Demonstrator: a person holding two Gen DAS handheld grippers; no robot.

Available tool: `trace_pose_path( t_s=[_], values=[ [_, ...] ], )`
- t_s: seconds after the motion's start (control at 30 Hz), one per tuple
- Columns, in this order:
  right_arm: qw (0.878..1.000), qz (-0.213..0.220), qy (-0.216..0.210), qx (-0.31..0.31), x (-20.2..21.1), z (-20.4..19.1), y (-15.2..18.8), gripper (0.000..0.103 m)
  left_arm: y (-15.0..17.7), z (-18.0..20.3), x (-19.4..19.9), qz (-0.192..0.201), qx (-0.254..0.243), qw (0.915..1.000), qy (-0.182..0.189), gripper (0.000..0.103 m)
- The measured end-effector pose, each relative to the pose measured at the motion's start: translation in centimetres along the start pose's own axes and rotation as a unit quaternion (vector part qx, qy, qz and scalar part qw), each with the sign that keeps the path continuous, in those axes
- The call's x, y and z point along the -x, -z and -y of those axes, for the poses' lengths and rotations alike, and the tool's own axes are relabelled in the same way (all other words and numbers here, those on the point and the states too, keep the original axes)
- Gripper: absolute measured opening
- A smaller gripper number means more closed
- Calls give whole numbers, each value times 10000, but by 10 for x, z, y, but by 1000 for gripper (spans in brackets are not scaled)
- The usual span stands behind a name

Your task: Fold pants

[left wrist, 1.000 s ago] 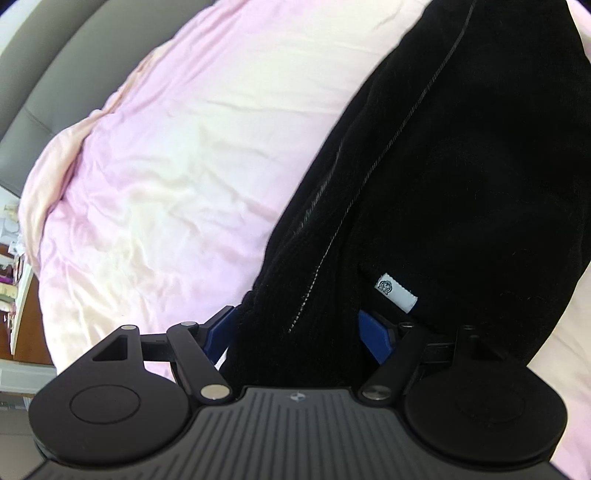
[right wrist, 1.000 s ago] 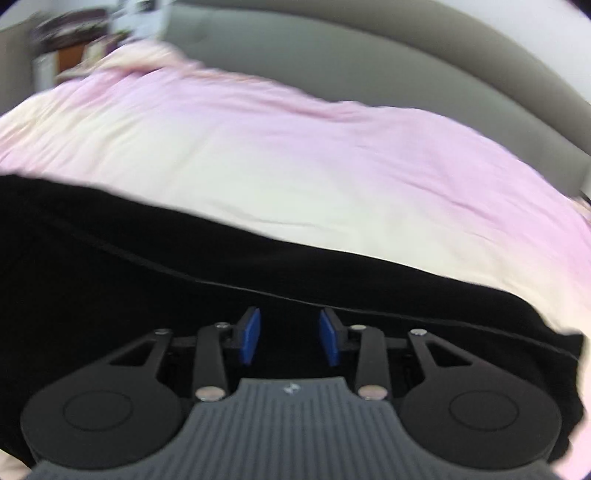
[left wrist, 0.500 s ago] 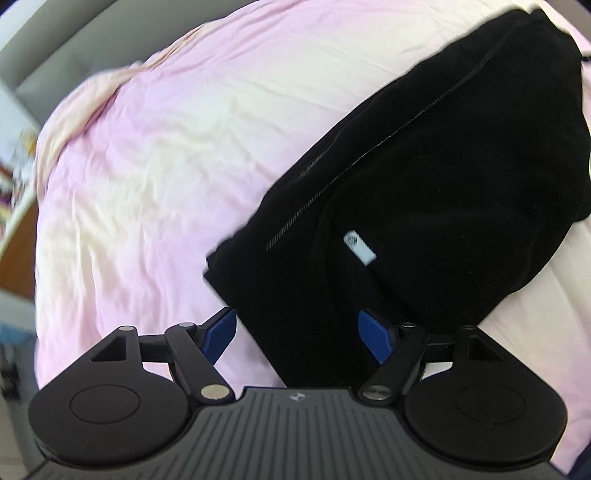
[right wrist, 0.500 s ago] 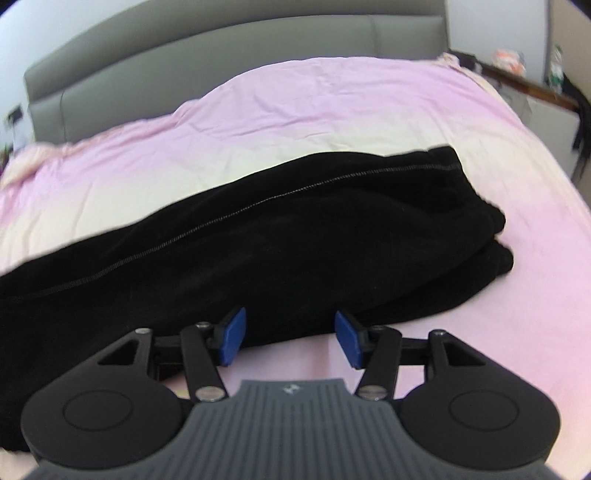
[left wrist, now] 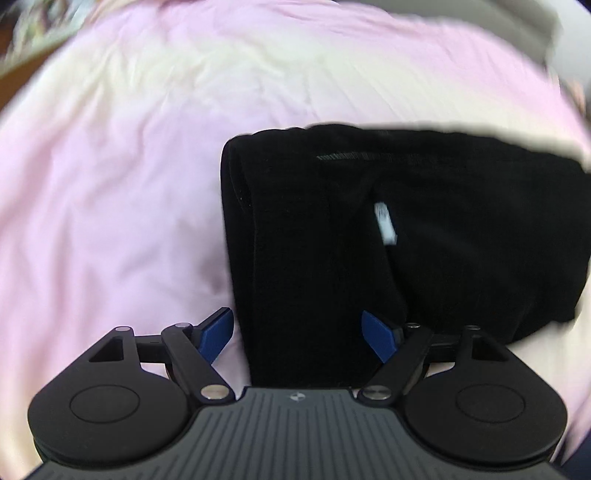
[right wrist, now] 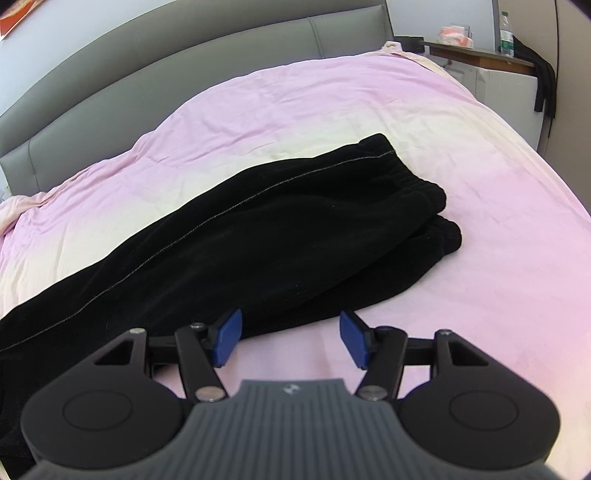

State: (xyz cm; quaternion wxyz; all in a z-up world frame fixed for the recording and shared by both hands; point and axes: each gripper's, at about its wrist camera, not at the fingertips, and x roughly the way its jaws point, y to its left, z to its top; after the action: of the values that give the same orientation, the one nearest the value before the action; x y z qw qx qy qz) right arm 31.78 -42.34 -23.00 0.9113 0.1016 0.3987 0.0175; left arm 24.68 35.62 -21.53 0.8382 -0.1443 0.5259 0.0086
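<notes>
Pants on bed, legs stacked lengthwise, crosswise folds pending; left tool opening astride cloth, right tool opening, empty.

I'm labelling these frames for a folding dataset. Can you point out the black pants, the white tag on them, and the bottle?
black pants [right wrist: 280, 236], right wrist view, middle of the top leg.
white tag [left wrist: 385, 223], left wrist view, centre of the blurred label.
bottle [right wrist: 506, 34], right wrist view, its body, on the shelf.
</notes>
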Motion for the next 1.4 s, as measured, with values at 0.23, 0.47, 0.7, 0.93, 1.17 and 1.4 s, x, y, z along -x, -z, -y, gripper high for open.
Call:
trace_pose_path(
  t_s=[0.23, 0.47, 0.7, 0.93, 1.17, 1.4],
  values=[
    [9993, -223, -183, -256, -8, 17, -5, 62, -11, -12, -38, -127, 660, 9967, 466, 103],
    [9892, -107, -266, -1436, -27, 56, -16, 62, -24, 5, -54, -123, 393, 9986, 324, 103],
    [9515, -267, -796, -2960, -61, 105, -14, 66, -24, 3, -45, -51, 456, 9974, 549, 62],
    [9200, -139, -1083, -3765, -103, 107, -14, 70, -33, 1, -55, -250, 654, 9955, 643, 62],
    [9177, 233, -237, -3959, -91, 93, -4, 64, -28, 5, -54, -213, 612, 9964, 548, 71],
    [9070, 370, -395, -4177, -84, 106, 14, 69, -33, 5, -48, -232, 485, 9973, 494, 80]
  ],
)
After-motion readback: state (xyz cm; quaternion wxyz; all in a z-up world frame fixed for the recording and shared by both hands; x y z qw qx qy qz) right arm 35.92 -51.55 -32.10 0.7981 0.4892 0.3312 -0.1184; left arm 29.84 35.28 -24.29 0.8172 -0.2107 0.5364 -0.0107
